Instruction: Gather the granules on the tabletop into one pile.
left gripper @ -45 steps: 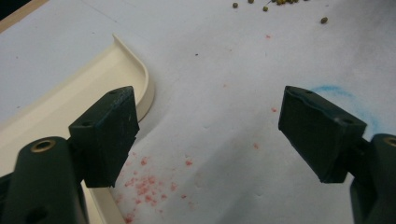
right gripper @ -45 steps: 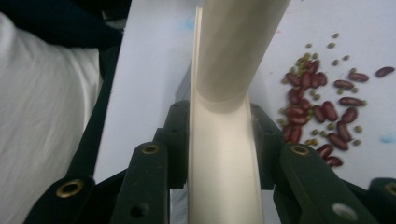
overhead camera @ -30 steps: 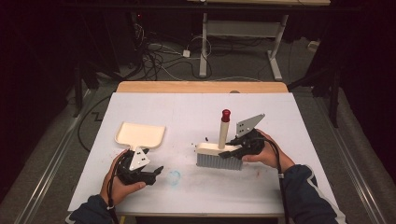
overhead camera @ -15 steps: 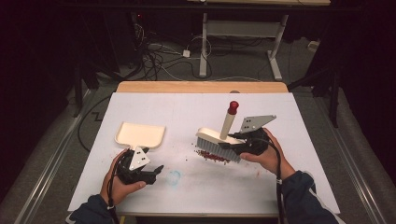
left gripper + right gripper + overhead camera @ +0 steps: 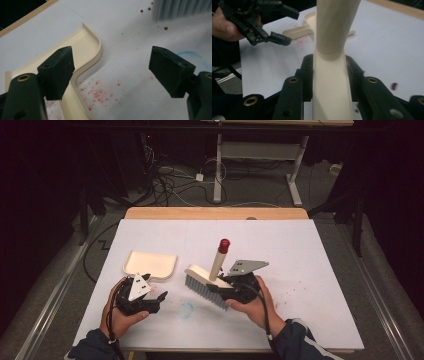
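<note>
The right gripper (image 5: pixel 225 292) is closed on the brush (image 5: pixel 207 277); in the right gripper view its two black jaws press against both sides of the cream brush body, just below the point where the round handle rises. The brush is held tilted: the grey bristles (image 5: pixel 205 290) hang down toward the table (image 5: pixel 310 285) on the gripper's left, and the handle stands up and slightly back, ending in a red cap (image 5: pixel 224 243). Whether the bristle tips touch the table surface cannot be determined. The right hand (image 5: pixel 255 302) wraps the gripper body from behind, forearm entering from the lower edge.

The left gripper (image 5: pixel 160 298) is wide open and holds nothing; in the left gripper view (image 5: pixel 112 72) its jaws stand well apart over bare table. The left hand (image 5: pixel 120 312) grips it low, near the table's front edge, jaws pointing toward the right gripper.

The cream dustpan (image 5: pixel 150 264) lies flat on the table just beyond the left gripper. Its rim (image 5: pixel 96 50) curves past the left jaw. No contents can be seen in its tray in the high view.

Red crumbs (image 5: pixel 97 93) are scattered on the table between the open jaws, beside the dustpan's edge. A few small dark pellets (image 5: pixel 165 28) lie farther out, near the bristles. A faint blue mark (image 5: pixel 187 310) sits on the table between the two grippers.
</note>
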Available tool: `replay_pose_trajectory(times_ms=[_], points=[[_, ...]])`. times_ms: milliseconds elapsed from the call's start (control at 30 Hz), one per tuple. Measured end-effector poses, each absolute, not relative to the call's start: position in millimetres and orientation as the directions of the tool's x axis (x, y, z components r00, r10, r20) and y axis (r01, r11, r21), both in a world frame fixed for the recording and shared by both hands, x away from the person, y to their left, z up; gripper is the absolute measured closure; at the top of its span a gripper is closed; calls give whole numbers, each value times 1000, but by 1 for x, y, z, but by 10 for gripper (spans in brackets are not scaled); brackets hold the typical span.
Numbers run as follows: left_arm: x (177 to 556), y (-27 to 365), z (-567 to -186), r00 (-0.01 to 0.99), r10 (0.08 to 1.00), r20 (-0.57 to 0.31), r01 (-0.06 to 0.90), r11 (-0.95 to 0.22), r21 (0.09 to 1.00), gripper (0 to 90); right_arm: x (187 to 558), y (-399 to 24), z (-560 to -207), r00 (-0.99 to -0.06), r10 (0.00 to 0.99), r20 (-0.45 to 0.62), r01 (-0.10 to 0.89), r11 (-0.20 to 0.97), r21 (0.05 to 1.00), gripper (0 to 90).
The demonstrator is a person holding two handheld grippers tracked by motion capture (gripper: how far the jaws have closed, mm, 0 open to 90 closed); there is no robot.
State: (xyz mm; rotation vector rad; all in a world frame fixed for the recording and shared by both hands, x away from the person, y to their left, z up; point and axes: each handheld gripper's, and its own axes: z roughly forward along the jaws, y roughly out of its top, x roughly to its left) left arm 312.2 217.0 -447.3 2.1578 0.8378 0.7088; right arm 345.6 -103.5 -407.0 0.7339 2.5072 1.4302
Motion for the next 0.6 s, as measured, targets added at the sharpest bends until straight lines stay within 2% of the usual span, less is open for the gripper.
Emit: replay_pose_trajectory(times_ms=[300, 600], points=[[312, 218, -447, 645, 731, 224, 345, -540, 768, 197, 355, -72, -438, -804, 582, 123, 409, 391, 824, 670], [311, 215, -449, 660, 715, 230, 340, -557, 758, 197, 374, -89, -440, -719, 688, 96, 450, 357, 819, 667]])
